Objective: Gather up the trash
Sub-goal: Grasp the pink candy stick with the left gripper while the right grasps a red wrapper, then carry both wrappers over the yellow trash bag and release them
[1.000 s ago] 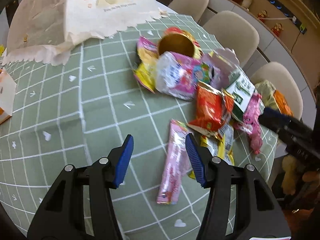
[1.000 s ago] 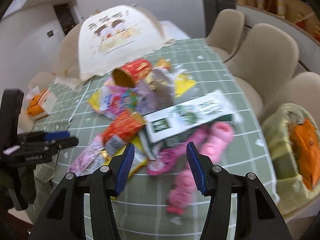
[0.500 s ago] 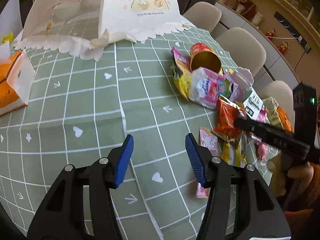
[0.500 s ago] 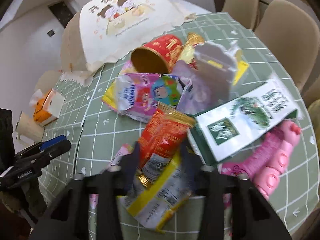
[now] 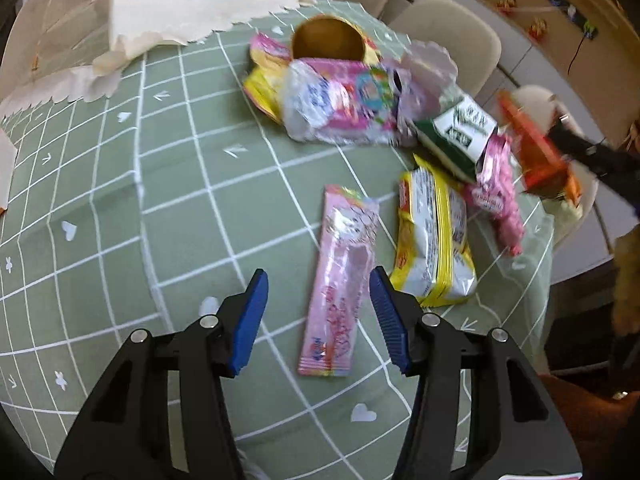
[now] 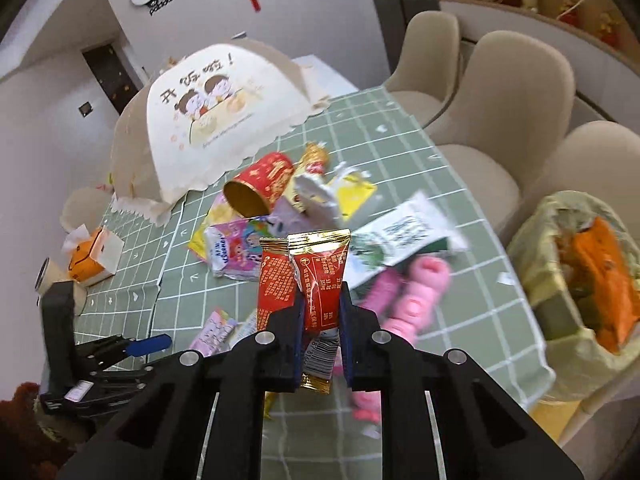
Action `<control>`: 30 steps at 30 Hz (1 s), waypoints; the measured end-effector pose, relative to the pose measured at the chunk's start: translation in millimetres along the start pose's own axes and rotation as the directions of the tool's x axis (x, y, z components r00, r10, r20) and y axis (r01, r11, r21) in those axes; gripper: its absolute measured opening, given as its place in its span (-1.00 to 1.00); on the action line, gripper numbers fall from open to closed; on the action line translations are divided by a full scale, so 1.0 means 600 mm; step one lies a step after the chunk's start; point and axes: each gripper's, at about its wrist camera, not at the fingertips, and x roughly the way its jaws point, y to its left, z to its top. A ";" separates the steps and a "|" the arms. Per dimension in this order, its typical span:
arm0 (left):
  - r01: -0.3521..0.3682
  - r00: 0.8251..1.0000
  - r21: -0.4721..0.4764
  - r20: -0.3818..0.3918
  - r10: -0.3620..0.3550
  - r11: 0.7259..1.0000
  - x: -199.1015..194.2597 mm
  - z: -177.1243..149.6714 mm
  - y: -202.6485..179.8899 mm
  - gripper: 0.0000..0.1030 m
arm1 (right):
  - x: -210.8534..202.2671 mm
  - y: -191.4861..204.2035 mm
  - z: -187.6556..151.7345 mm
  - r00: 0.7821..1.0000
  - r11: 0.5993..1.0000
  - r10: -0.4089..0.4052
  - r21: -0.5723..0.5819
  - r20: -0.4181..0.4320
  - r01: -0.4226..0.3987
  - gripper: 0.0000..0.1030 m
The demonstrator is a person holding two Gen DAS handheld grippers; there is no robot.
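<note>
My right gripper [image 6: 320,308] is shut on a red snack wrapper [image 6: 316,276] and holds it above the table; the wrapper also shows in the left wrist view [image 5: 536,148]. My left gripper [image 5: 316,300] is open and empty, low over the green tablecloth [image 5: 120,200], its jaws on either side of a long pink wrapper [image 5: 344,276]. A yellow packet [image 5: 432,240] lies just right of it. A pile of wrappers holds a pink-white bag [image 5: 340,104], a green-white carton [image 5: 456,136] and a gold-lined red cup [image 6: 260,184]. A lined trash bin [image 6: 580,264] stands off the table's right edge.
A mesh food cover [image 6: 224,112] fills the far side of the table. An orange tissue box [image 6: 94,254] sits at the left. Beige chairs [image 6: 512,92] line the right side. A pink plastic strip [image 6: 408,292] lies near the table's right edge.
My right gripper closed on the red wrapper and lifted it off the pile. My left gripper swung right, back over the long pink wrapper.
</note>
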 end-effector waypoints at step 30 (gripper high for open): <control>0.035 0.947 0.291 0.297 -0.125 0.956 -0.150 0.191 -0.295 -0.83 | -0.241 -0.220 0.005 0.946 0.980 -0.200 0.044 0.255 0.195 -0.70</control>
